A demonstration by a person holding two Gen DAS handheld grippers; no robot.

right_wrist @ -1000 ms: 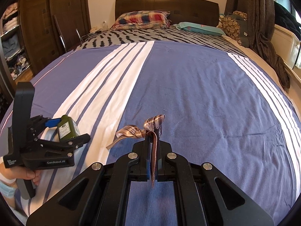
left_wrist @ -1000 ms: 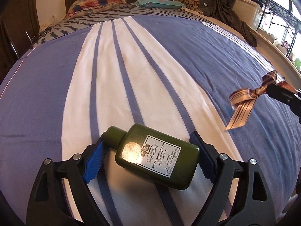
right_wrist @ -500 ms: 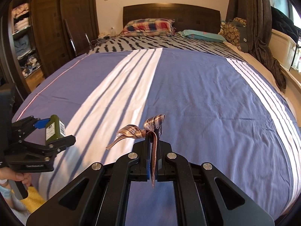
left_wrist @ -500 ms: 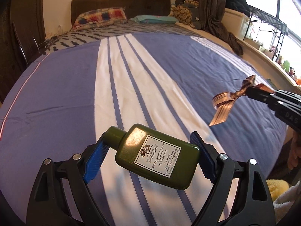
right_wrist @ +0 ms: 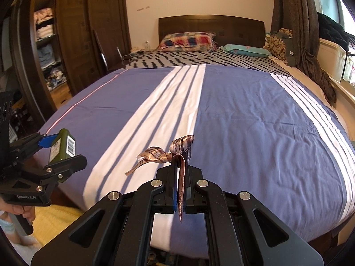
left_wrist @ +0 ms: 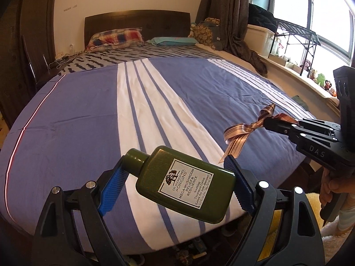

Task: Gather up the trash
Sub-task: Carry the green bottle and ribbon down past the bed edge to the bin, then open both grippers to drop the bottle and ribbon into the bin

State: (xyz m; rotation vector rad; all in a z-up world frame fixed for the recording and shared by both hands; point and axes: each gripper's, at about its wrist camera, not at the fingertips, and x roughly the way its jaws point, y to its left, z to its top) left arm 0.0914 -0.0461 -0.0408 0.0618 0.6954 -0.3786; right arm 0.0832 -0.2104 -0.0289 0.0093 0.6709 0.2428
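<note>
My left gripper is shut on a dark green lotion bottle with a white label, held crosswise between the blue pads, cap to the left. From the right wrist view the same bottle shows its barcode side at the far left, in the left gripper. My right gripper is shut on a brown striped ribbon bow, whose tail hangs down between the fingers. In the left wrist view that ribbon bow sticks out of the right gripper at the right. Both hang above the foot of the bed.
A bed with a blue and white striped cover fills both views, pillows at the headboard. A wardrobe with open shelves stands left of the bed. A window ledge with small figures runs along the right. Yellow rug lies below.
Both grippers have pulled back from over the bed toward its foot and risen, still holding the bottle and the ribbon. The bed's foot edge and the floor now show.
</note>
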